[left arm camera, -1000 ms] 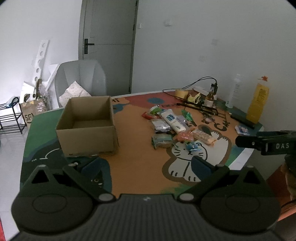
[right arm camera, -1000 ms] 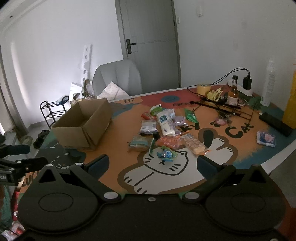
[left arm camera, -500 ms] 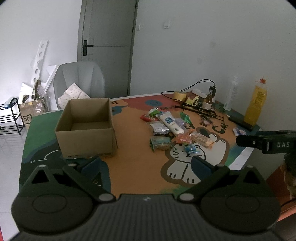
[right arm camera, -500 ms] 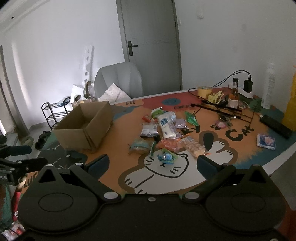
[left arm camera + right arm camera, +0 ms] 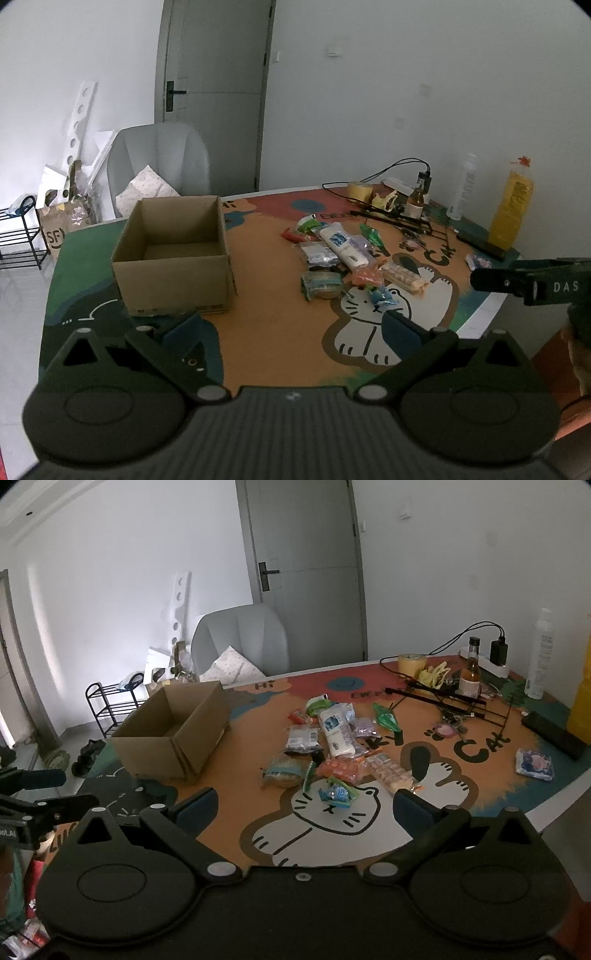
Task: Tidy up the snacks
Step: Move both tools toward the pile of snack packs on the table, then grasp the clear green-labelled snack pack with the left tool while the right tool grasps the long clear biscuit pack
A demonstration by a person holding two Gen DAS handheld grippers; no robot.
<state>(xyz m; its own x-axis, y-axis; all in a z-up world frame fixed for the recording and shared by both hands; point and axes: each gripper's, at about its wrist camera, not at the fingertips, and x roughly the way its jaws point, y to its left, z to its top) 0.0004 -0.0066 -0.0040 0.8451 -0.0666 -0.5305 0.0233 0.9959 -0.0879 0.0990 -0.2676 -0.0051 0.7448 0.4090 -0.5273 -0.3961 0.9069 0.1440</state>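
Hovering left gripper (image 5: 291, 325) and right gripper (image 5: 303, 805) both spread wide, holding nothing, snack pile (image 5: 332, 746) beside cardboard box (image 5: 173, 254) on table (image 5: 266, 325)

left tongs (image 5: 290, 325) spread wide (nothing held) | cardboard box (image 5: 173, 254) left | snacks (image 5: 343, 262) right

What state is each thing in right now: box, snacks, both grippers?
cardboard box: open, upright, nothing visible inside.
snack pile: loose on the mat, outside the box.
left gripper: open, holding nothing.
right gripper: open, holding nothing.
brown bottle: upright, capped.
door: closed.
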